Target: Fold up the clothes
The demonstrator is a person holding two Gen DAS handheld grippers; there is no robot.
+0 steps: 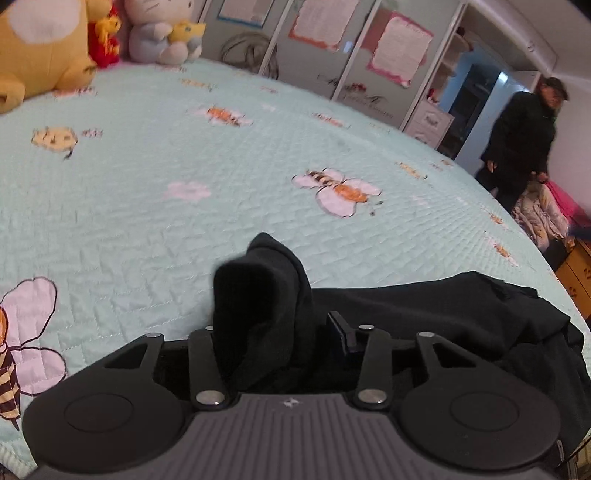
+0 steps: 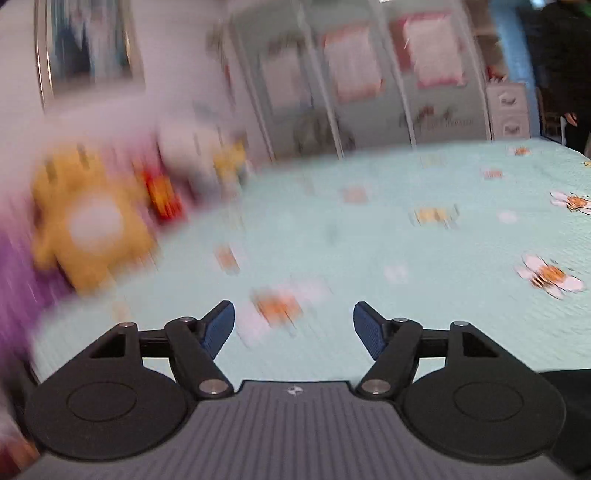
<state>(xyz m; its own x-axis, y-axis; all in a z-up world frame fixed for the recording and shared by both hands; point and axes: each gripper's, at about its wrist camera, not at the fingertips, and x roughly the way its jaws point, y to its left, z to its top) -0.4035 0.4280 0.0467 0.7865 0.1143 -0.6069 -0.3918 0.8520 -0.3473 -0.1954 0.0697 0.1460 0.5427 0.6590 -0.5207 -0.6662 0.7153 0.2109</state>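
Black garment (image 1: 424,317) lies bunched on the mint bee-print bedspread (image 1: 184,206), at its near edge. One fold stands up between the fingers of the left gripper (image 1: 280,332); whether the pads press on it cannot be told. Right gripper (image 2: 293,325) well apart from the cloth, jaws wide, nothing between them.

A: Where does the garment (image 1: 424,306) lie?
B: On the bedspread (image 1: 221,166), at the lower right of the left wrist frame, a raised fold of it standing between the left gripper (image 1: 277,332) fingers at bottom centre.
A: And the far side?
B: Stuffed toys (image 1: 159,33) sit in the upper left; wardrobe doors (image 1: 332,48) stand behind the bed, and a person (image 1: 521,136) stands beyond its right edge.
A: The other view?
B: The right gripper (image 2: 293,328) hangs above bare bedspread at bottom centre.
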